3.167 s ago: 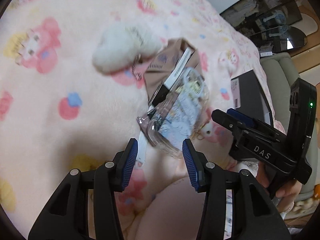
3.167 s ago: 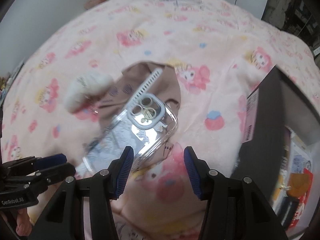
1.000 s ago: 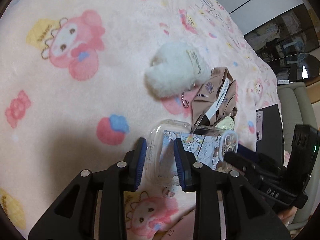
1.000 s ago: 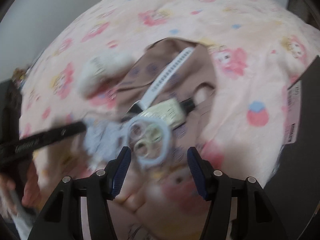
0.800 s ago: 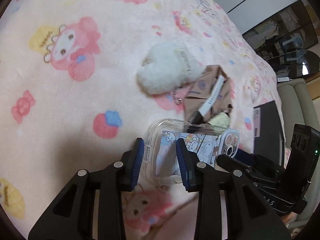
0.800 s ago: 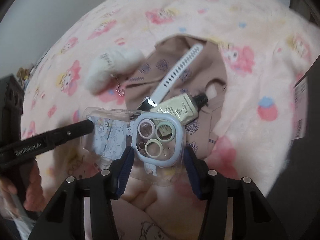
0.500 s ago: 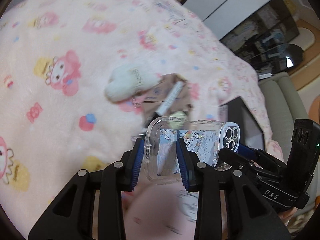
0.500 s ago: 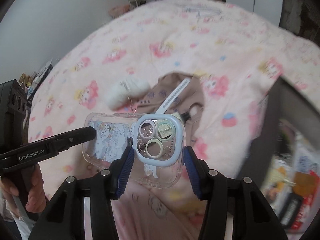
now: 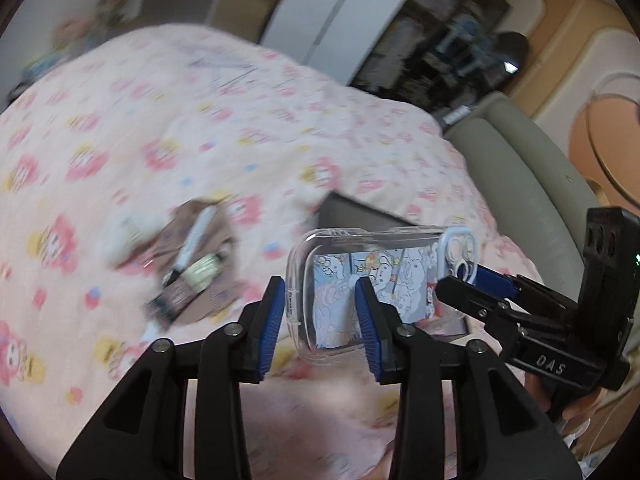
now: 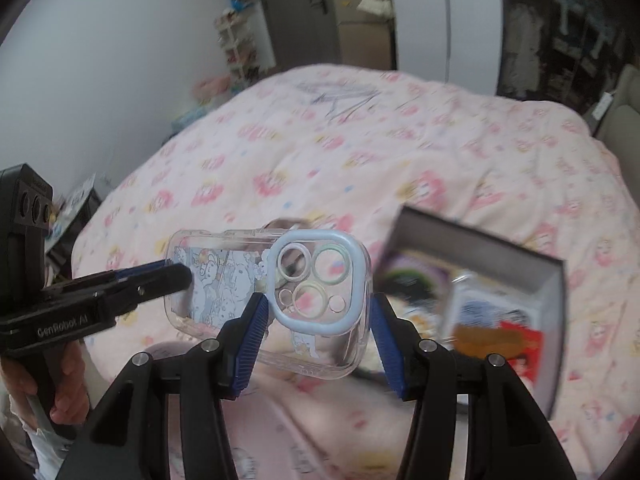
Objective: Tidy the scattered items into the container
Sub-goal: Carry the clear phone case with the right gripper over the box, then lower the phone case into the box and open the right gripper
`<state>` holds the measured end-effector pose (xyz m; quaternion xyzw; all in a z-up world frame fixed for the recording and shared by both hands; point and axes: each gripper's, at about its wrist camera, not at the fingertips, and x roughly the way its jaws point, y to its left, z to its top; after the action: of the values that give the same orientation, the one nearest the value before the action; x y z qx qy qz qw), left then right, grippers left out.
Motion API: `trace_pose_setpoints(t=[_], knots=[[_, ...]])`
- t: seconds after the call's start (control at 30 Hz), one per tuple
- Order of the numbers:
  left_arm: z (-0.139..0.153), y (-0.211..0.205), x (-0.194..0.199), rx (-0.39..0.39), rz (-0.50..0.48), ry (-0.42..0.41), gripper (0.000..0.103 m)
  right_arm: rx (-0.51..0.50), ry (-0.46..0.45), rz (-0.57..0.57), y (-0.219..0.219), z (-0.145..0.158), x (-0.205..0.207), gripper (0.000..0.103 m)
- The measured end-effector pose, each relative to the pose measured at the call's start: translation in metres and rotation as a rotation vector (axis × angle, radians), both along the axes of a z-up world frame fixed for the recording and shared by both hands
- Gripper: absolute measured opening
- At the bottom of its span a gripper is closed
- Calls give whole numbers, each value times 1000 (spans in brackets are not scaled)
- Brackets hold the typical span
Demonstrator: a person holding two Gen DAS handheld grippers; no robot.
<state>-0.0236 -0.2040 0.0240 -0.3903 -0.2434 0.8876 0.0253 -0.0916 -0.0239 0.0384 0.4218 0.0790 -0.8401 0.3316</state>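
Nearest the viewer, a clear phone case (image 10: 276,296) with a cartoon print and a pale blue camera frame hangs in the air above the bed (image 10: 400,144), carried by both tools at once. The right gripper (image 10: 316,332) clasps the camera end, its two blue fingers (image 10: 250,336) pressed to the case's long edges. The left gripper (image 9: 320,320) straddles the opposite end; its fingers are parting at this moment, the case still between them, and from the right wrist view its tip lies flat against the printed face. Whether the left pads still bear on the case cannot be told.

Just beyond and to the right of the case stands the container (image 10: 556,280), a dark open box on the pink blanket (image 9: 120,140). Several items already lie in it: a red and orange packet and some printed cards, too blurred to name. Judged from this, the task is partly done, and the case is on its way to the box but not yet over it.

Farther left on the blanket the remaining items lie in a loose group: a brown printed pouch (image 9: 188,276), a white strap (image 9: 196,236) across it, a small pale tube (image 9: 202,276) beside the strap, and a white fluffy charm (image 9: 128,236) at the pouch's edge. These appear still to be collected.

Motion blur softens the left wrist view, so the group's details are uncertain. The case hides part of the pouch in the right wrist view, the box's near corner is cut off by the right fingers, and only part of each holding hand shows.
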Motion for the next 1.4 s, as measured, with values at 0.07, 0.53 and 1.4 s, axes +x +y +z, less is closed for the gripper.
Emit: trace_pose_setpoints(t=[0.07, 0.53, 1.4], knots=[[10, 20, -23, -14, -40, 9, 37, -18, 11, -39, 22, 11, -14, 50], [-61, 130, -208, -49, -259, -97, 37, 1, -108, -310, 133, -53, -150, 50], [-189, 154, -263, -17, -247, -351, 39, 220, -199, -421, 141, -157, -193, 53]])
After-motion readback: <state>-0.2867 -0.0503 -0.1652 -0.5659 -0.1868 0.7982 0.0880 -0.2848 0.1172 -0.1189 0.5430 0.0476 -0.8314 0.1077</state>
